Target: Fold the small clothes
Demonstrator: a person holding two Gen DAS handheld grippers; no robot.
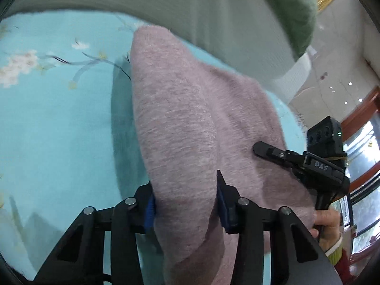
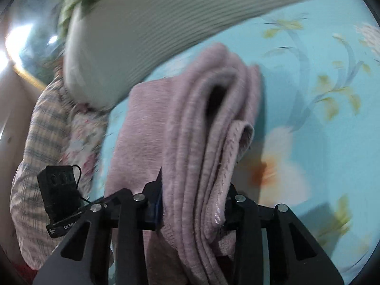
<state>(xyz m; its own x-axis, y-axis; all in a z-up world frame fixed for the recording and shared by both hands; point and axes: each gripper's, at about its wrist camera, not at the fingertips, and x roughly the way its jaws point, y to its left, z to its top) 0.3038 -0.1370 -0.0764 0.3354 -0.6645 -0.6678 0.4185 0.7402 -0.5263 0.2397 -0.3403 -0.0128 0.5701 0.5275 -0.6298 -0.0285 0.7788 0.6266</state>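
Note:
A fuzzy mauve-pink knit garment (image 1: 190,109) hangs lifted above a turquoise floral bedsheet (image 1: 59,99). My left gripper (image 1: 186,199) is shut on a thick fold of it, with blue pads on both sides of the cloth. In the left wrist view my right gripper (image 1: 260,148) reaches in from the right and clamps the garment's right edge. In the right wrist view my right gripper (image 2: 193,204) is shut on a bundle of several stacked layers of the pink garment (image 2: 194,123), which hangs folded over the sheet (image 2: 320,123).
A grey-green ribbed pillow or cushion (image 1: 166,4) lies along the far edge of the bed. A striped cloth (image 2: 40,142) and a floral cloth (image 2: 83,137) lie piled at the left in the right wrist view. A window and wooden frame (image 1: 363,142) stand at the right.

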